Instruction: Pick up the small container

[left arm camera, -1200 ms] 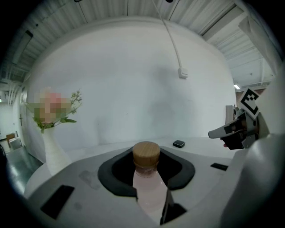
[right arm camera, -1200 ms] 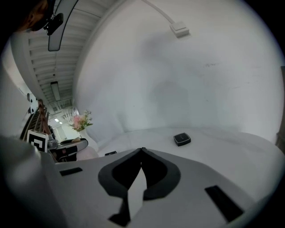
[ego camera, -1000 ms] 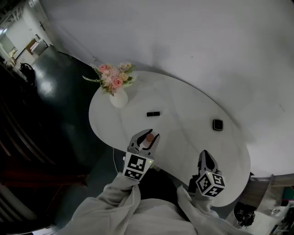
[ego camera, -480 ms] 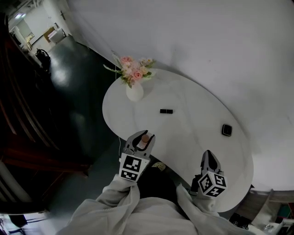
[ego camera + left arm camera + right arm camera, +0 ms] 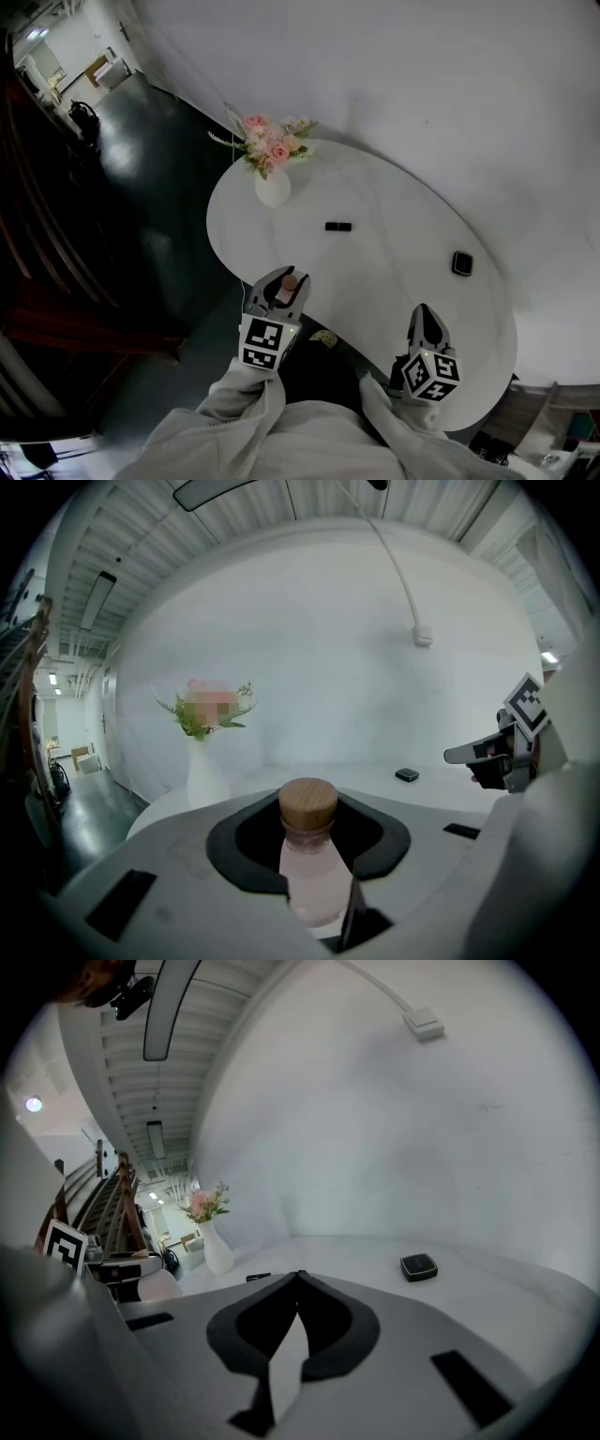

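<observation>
A white table [image 5: 394, 239] is standing against a white wall, with a vase of flowers [image 5: 272, 185] sitting at its far left edge. At the near edge, the left gripper [image 5: 284, 281] is clamping the small container [image 5: 309, 855], a pink wood-capped bottle. The right gripper [image 5: 423, 314] is keeping its jaws together, empty.

No words, numbers, brands or signs readable, only black-and-white square marker patterns on the cubes of the left gripper [image 5: 279, 284] and right gripper [image 5: 423, 317], at the near edge of the white table [image 5: 394, 262]
</observation>
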`<state>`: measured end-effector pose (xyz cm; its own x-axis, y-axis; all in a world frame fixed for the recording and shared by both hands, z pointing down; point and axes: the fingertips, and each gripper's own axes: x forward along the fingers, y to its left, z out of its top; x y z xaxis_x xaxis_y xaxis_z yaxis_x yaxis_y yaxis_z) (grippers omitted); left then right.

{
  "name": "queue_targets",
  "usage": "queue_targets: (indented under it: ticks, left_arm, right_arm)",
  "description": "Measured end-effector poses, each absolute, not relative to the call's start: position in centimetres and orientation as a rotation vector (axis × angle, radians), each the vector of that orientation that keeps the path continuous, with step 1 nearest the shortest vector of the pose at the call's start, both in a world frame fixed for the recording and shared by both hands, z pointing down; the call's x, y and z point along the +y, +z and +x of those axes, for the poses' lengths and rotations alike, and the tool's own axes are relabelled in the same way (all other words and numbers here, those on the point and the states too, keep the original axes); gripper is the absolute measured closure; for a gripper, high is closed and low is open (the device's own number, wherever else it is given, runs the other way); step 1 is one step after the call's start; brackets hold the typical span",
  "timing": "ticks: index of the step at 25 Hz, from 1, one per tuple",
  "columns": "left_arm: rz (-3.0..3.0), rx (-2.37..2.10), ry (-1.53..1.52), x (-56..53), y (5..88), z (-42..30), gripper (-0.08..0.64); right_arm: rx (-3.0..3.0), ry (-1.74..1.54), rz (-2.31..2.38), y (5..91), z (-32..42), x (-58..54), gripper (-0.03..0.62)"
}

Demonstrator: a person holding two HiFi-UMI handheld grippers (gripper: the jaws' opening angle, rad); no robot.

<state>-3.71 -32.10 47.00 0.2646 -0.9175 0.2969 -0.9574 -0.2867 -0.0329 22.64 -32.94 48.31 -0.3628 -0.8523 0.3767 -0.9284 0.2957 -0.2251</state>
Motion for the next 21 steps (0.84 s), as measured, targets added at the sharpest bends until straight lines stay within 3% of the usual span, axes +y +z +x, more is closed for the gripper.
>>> queue_targets:
  ticks: [21]
  left_arm:
    - [2.354,-1.740,0.390,-33.6,48.2,-4.3,0.443]
  right_arm:
    - [-2.354,0.635,1.647,48.9,21.7,-34.0,0.543]
